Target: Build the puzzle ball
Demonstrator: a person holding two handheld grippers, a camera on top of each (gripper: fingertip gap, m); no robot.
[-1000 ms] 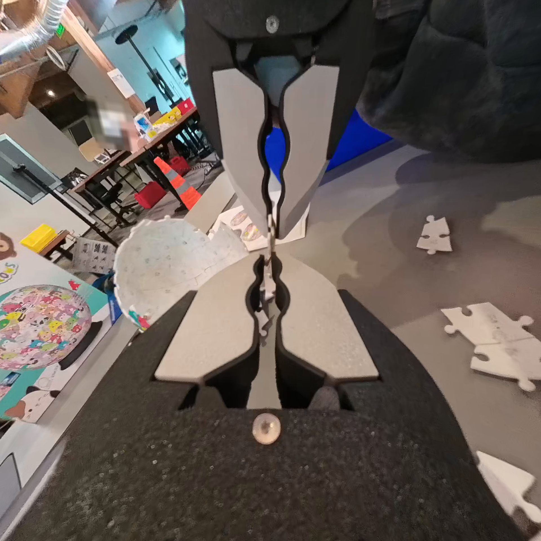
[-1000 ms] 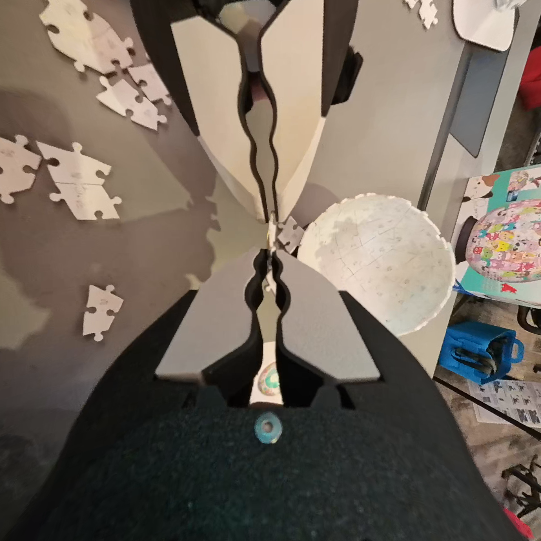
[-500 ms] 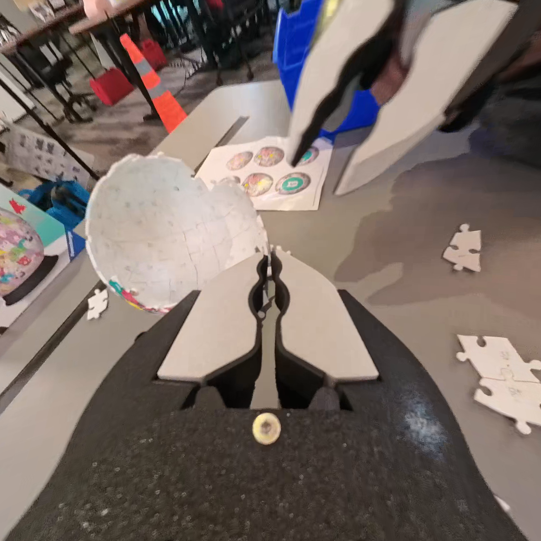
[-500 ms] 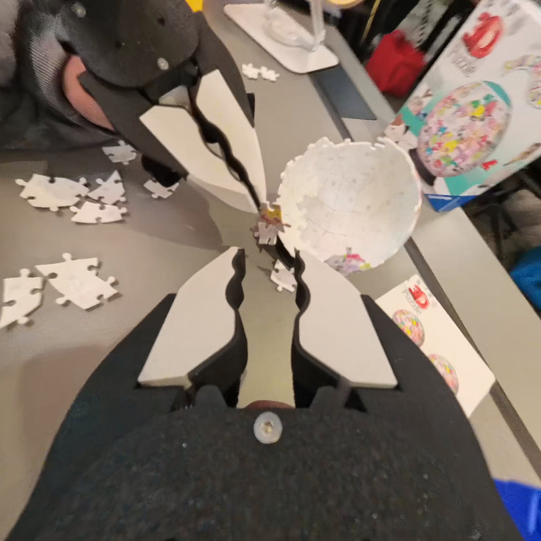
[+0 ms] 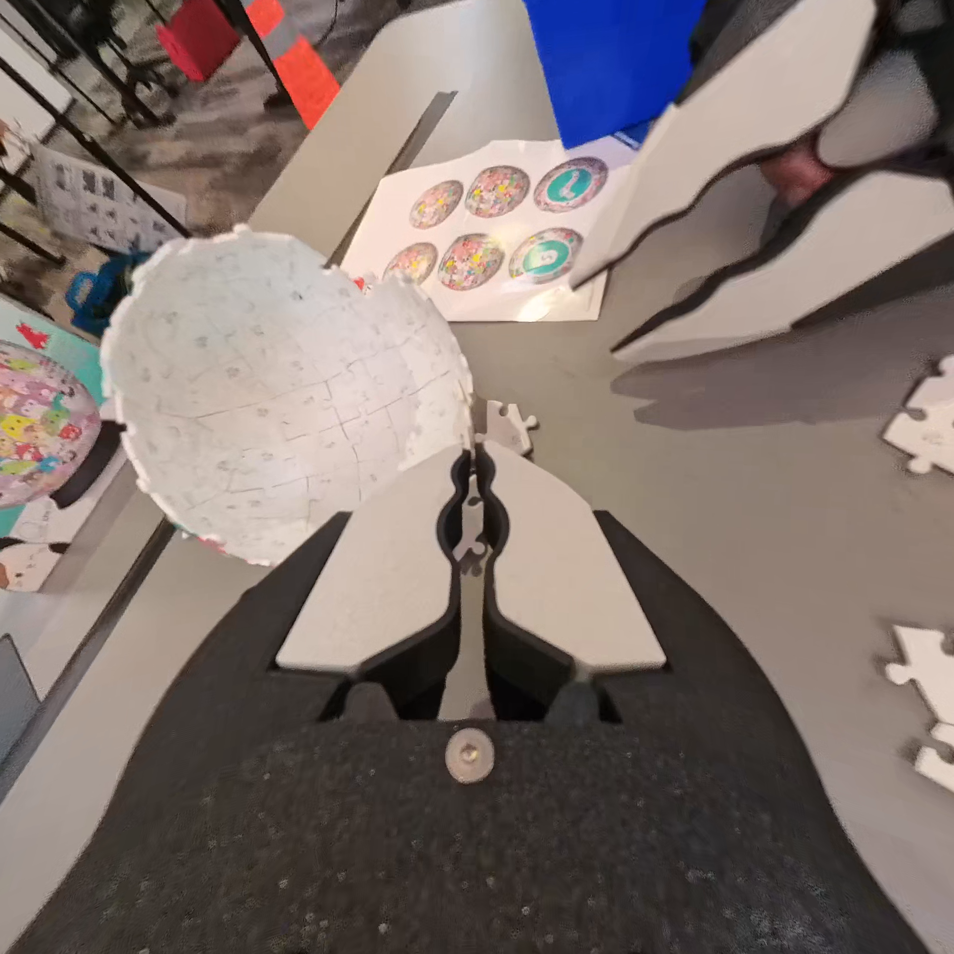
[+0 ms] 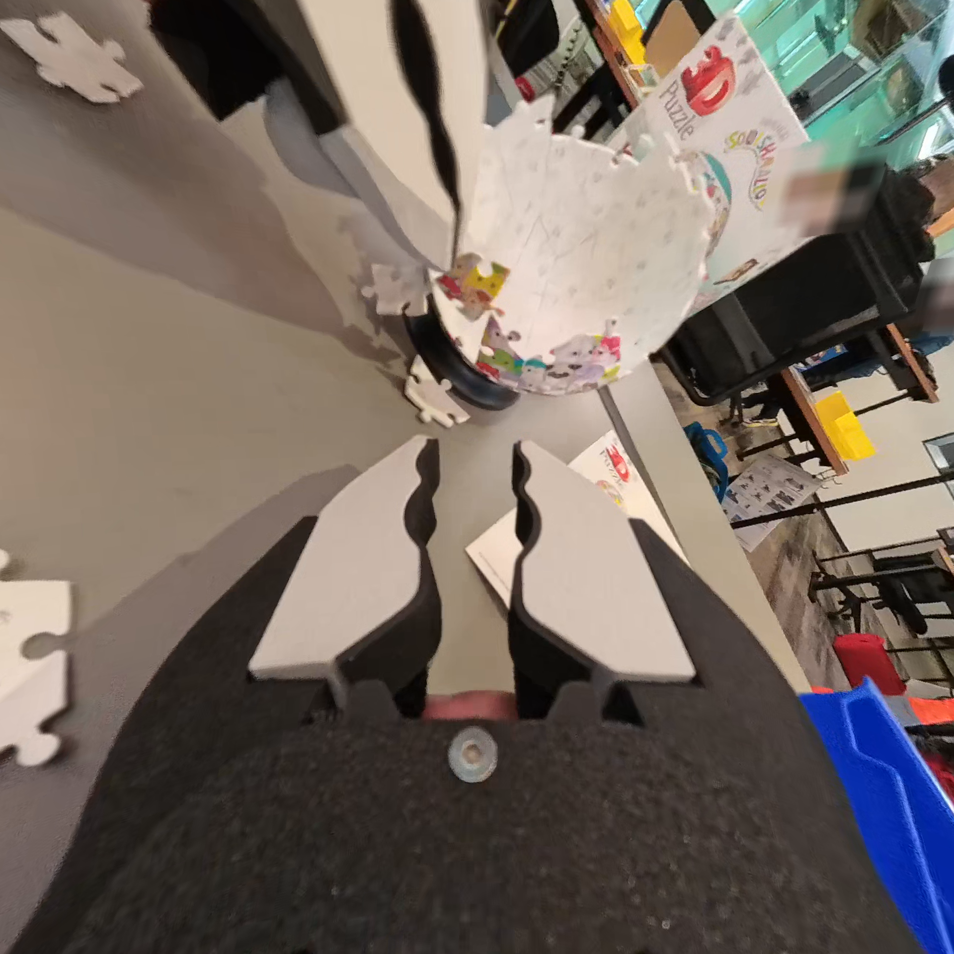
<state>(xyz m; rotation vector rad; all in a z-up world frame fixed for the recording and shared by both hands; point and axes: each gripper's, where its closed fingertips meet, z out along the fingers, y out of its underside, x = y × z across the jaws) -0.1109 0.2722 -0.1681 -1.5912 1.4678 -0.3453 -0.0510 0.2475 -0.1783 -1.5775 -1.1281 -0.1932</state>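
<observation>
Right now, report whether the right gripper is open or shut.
Open. The right gripper shows a clear gap between its fingers with bare table visible through it, and nothing held.

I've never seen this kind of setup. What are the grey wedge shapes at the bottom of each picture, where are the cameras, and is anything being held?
Each picture comes from a camera mounted on a hand-held gripper, looking forward along its two grey jaws.

In the left view, the left gripper is shut on a puzzle piece at the rim of the half-built puzzle ball. The right gripper is open and holds nothing; each gripper also shows farther off in the other's view.

On the grey table lie loose puzzle pieces and an instruction sheet. The ball sits on a dark ring stand, near the puzzle box.
</observation>
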